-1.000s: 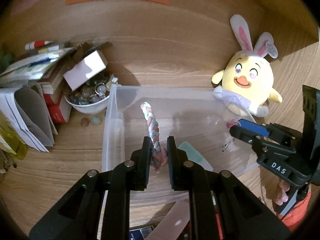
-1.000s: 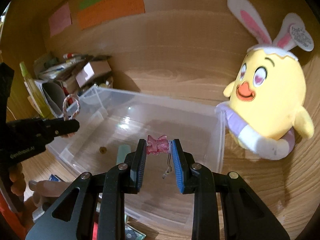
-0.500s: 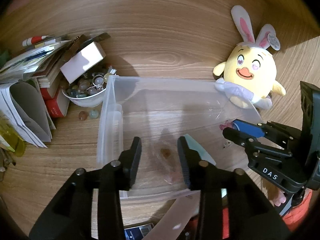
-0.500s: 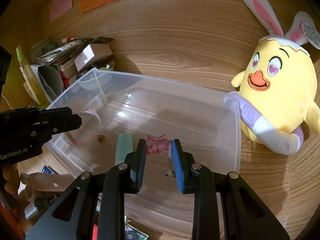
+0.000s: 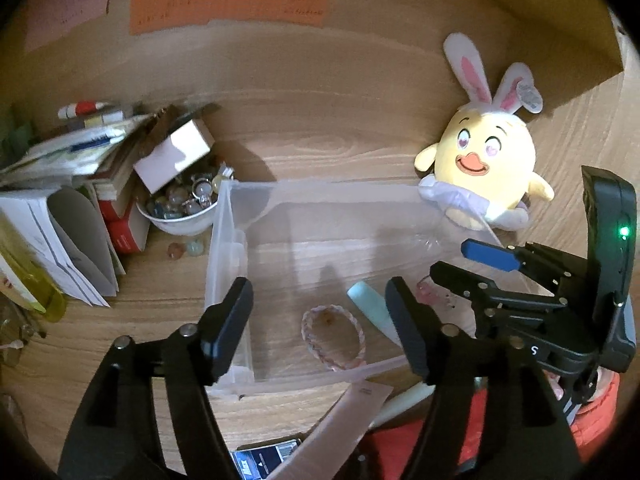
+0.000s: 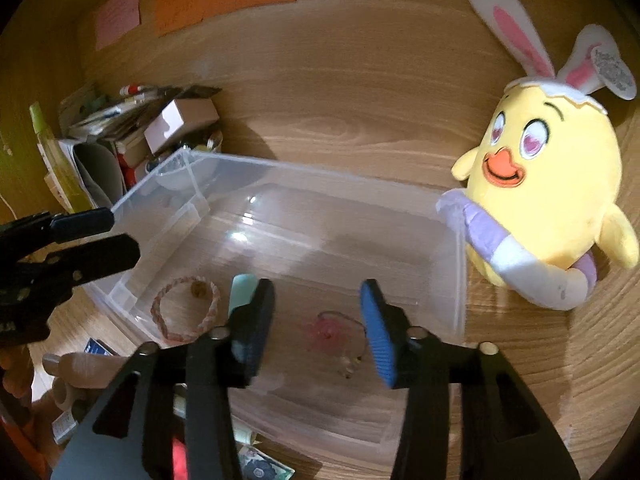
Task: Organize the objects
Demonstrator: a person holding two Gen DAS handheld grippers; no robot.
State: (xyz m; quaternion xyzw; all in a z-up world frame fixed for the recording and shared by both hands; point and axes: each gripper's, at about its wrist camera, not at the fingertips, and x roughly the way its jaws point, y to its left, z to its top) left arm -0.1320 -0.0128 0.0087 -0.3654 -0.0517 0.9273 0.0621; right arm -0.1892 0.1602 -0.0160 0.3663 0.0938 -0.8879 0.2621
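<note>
both the left gripper (image 5: 320,316) and right gripper (image 6: 318,316) are hanging released, jaws just widening, over the clear bin (image 6: 320,176); note writing is staying unreadable.

Sitting on the wooden desk (image 5: 328,148): one clear plastic bin (image 6: 304,184), holding three loose items — one braided bracelet (image 5: 333,337), one pink charm (image 6: 326,330) with a cord, one pale green stick (image 5: 370,306) — plus one small brown bead or spot (image 6: 197,289) (too small to tell which). Hovering over it: two grippers, left gripper (image 5: 320,320) and right gripper (image 6: 318,316), with two fingers each. Standing alongside: one yellow plush chick (image 6: 548,200) wearing two rabbit ears. Crowding the far corner: one white bowl (image 5: 180,220) of glass beads (too many to count), with two more beads (image 5: 185,249) lying loose. Hanging on the wall: three paper notes (image 5: 228,0).
</note>
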